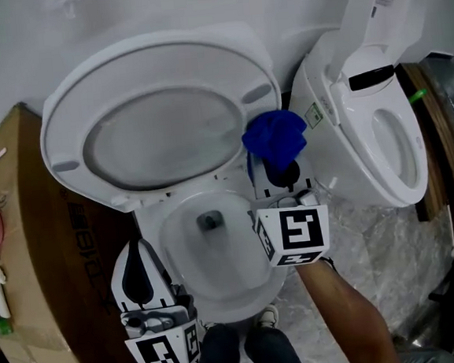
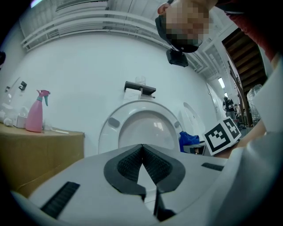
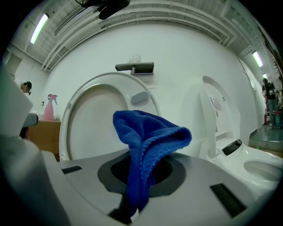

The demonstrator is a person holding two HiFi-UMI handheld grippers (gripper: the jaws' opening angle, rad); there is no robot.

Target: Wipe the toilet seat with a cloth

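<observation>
Toilet bowl (image 1: 222,305) below | blue cloth (image 3: 150,132) pinched in right tool (image 3: 140,170) | left tool (image 2: 142,152) closed, empty

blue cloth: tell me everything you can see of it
The blue cloth is a deep-blue towel with a looped, terry-like pile and a stitched edge. It is bunched and folded, pinched between the shut jaws of the right gripper. Its crumpled bulk stands up beyond the jaws and a tail hangs down between them. In the head view it sits by the right edge of the raised toilet seat, above the bowl. Only the gripper visibly touches it.
</observation>
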